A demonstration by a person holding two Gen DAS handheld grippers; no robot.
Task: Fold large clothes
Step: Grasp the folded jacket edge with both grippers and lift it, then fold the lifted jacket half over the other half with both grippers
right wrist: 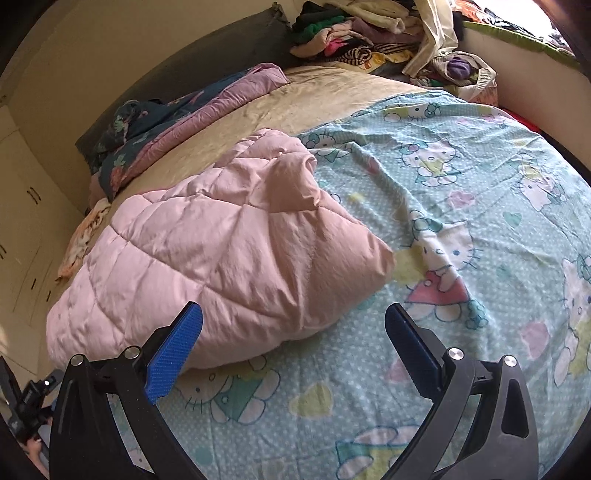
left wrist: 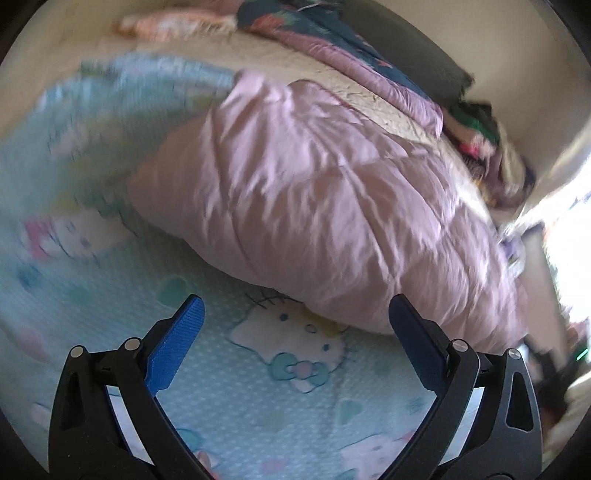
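A pale pink quilted comforter (right wrist: 207, 254) lies folded into a thick bundle on the bed; it also shows in the left wrist view (left wrist: 325, 206). It rests on a light blue cartoon-cat sheet (right wrist: 480, 192), which also shows in the left wrist view (left wrist: 258, 398). My left gripper (left wrist: 293, 317) is open and empty, just in front of the bundle's near edge. My right gripper (right wrist: 293, 321) is open and empty, its left finger (right wrist: 173, 354) over the bundle's near corner.
A dark floral and purple blanket (right wrist: 177, 114) lies along the far side against a dark headboard (right wrist: 207, 55). A heap of mixed clothes (right wrist: 388, 33) sits at the far corner. Beige bedding (right wrist: 314, 96) shows beyond the bundle. White cupboards (right wrist: 22, 206) stand left.
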